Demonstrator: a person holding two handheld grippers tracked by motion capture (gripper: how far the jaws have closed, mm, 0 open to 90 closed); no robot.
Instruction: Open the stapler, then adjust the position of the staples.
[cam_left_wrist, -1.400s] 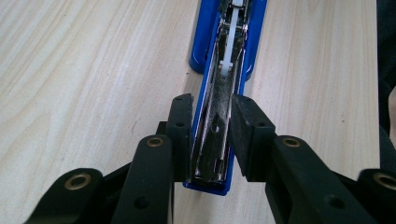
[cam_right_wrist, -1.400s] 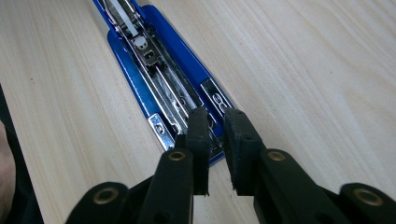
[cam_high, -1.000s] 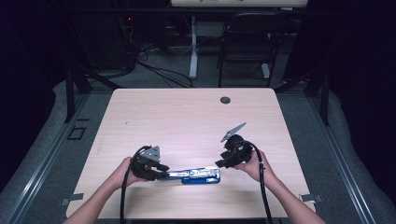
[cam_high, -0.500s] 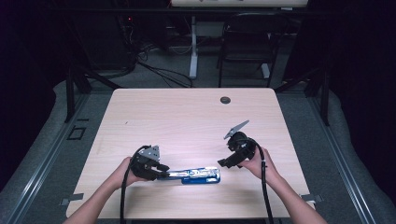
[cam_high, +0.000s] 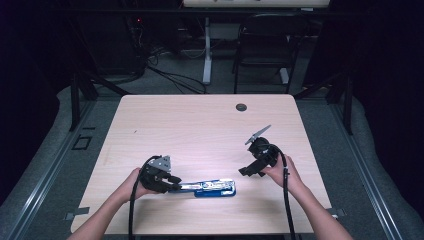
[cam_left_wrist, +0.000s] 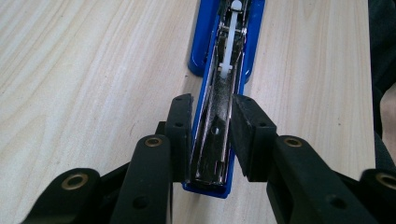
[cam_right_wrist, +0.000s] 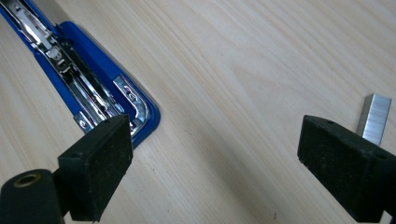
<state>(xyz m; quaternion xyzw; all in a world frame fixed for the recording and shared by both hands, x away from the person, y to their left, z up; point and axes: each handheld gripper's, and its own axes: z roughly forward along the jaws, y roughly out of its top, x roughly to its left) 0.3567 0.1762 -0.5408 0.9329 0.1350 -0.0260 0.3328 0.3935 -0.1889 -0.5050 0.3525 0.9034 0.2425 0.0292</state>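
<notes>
Fingers of the left gripper clench the opened blue stapler, whose long axis runs along the table's near edge. Right gripper jaws have just been opening and stand released, nothing between them. A staple strip lies just beyond its right pad, nearer this hand than the stapler's tray.

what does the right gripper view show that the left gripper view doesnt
Right gripper view: a small silver strip of staples lying on the pale wooden table beside one pad, the blue stapler's far end with its curved metal plate, and the right gripper with jaws wide apart, just opened, nothing between them.

Left gripper view: the left gripper clamped on the near end of the opened stapler, its white pusher visible along the metal channel.

Both: the blue stapler, opened, its chrome staple channel exposed, and the wooden tabletop.
</notes>
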